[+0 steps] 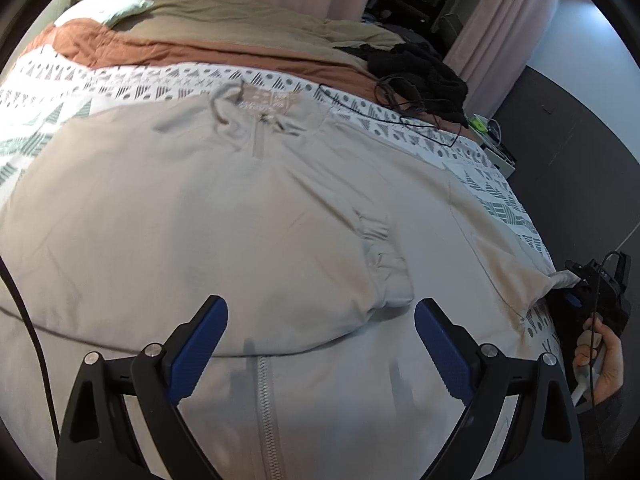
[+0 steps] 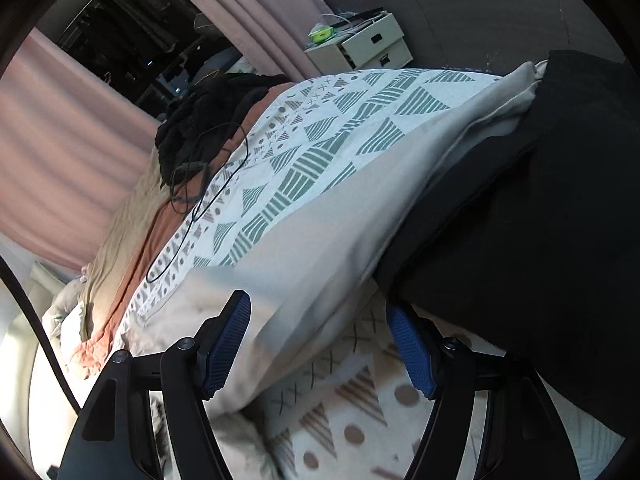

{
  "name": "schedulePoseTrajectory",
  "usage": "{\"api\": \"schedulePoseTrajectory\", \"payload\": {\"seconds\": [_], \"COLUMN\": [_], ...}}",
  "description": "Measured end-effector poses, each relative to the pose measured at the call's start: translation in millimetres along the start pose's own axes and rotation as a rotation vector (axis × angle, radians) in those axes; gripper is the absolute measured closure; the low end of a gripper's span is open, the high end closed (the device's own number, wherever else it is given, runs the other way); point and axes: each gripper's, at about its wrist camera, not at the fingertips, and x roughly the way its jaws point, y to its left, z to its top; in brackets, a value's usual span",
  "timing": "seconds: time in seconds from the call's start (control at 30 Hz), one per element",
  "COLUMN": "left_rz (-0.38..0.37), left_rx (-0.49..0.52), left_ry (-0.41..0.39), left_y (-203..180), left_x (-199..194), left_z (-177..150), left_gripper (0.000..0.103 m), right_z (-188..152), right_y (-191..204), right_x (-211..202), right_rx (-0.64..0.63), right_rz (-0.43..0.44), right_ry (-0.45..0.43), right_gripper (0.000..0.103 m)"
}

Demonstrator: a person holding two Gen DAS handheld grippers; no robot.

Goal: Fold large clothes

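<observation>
Across the patterned bedspread [image 1: 120, 80] lies the grey zip jacket [image 1: 200, 220], spread flat with its collar at the far side; it looks soft, light and floppy, best pinched at a hem or sleeve edge. Above its near hem the left gripper [image 1: 320, 344] hangs wide open and empty. At the right edge, the right gripper [image 2: 320, 344] stands partly open, sleeve cloth between its pads, not visibly pinched.

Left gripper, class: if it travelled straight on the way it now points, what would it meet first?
Most likely the pale grey zip-up jacket spread on the patterned bedspread. The left gripper points down at it with fingers open; depth is uncertain.
</observation>
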Motion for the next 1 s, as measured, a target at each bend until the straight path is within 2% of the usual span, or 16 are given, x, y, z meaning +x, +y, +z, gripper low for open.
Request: {"api": "schedulePoseTrajectory", "payload": {"seconds": [0.03,0.07,0.13,0.23,0.3,0.37,0.47,0.6,0.83,1.0], "left_rz": [0.008,0.017,0.029,0.071,0.088,0.071,0.087,0.065,0.016,-0.028], "left_rx": [0.0,0.002,0.005,0.022,0.008,-0.019,-0.011,-0.059,-0.115,-0.163], "left_ry": [0.007,0.008,0.011,0.037,0.059,0.082,0.084,0.098,0.125,0.134], "left_y": [2,4,7,14,23,31,38,53,67,74], "left_x": [2,3,3,9,12,14,15,19,26,25], "left_z": [0,1,2,4,4,3,3,5,6,6], "left_gripper": [0.006,0.006,0.006,0.006,0.006,0.006,0.006,0.006,0.006,0.006], "right_z": [1,1,1,-2,-4,-5,-9,-17,-46,-66], "right_y": [1,2,4,13,23,36,59,84,131,148], "right_x": [5,9,11,2,-5,-14,-29,-51,-67,-64], "right_rx": [-0.001,-0.006,-0.025,-0.069,-0.094,-0.123,-0.184,-0.246,-0.324,-0.332], "right_rz": [-0.005,-0.002,0.028,0.037,0.068,0.102,0.136,0.201,0.302,0.336], "right_ry": [-0.008,-0.016,-0.032,-0.081,-0.096,-0.109,-0.133,-0.146,-0.109,-0.058], "right_gripper": [0.049,0.068,0.083,0.094,0.096,0.098,0.098,0.098,0.098,0.098]}}
